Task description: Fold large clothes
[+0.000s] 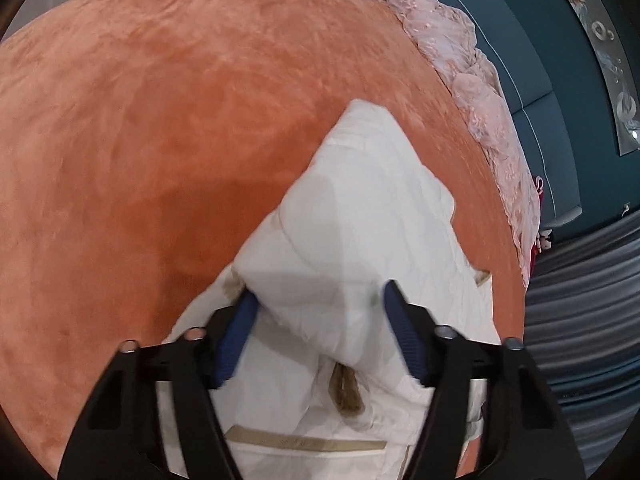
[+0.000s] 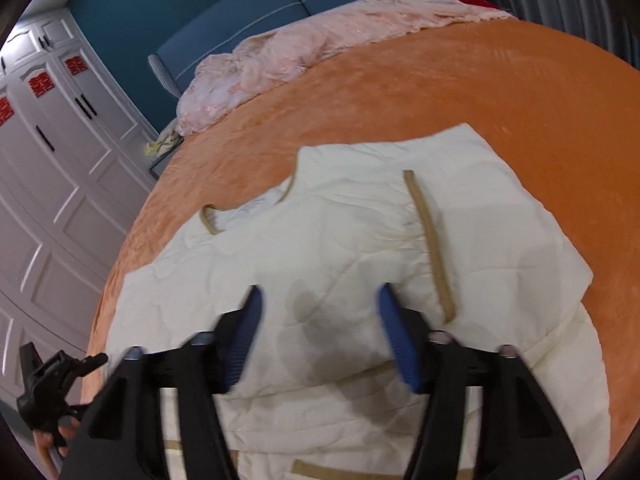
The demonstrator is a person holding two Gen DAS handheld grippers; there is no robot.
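— Two grippers, both with their blue pads spread wide and nothing pinched. How do they stand?

— The left gripper (image 1: 318, 308) hangs over a folded-over sleeve or side panel of the cream quilted jacket (image 1: 360, 220), jaws straddling the raised fold without biting it. The right gripper (image 2: 318, 312) hovers above the jacket's flat body, released as well, its shadow dark on the cloth just beneath.

— Where does the garment lie?

— Spread across the orange blanket (image 2: 480, 92) on the bed, neckline toward the far left in the right wrist view, a tan trim strip (image 2: 430, 240) running near to far on its right half.

— What does the step ask?

— Likely each gripper should take an edge, not the padded middle, pinching both layers so the thick quilting does not slip, then carry the fold over evenly.

— Anything in the way?

— A crumpled pink bedspread (image 2: 280, 64) lies along the far edge, well apart from the jacket. The white wardrobe (image 2: 52, 160) stands off to the left, and the blue headboard (image 2: 280, 0) beyond. The blanket around the garment offers room.
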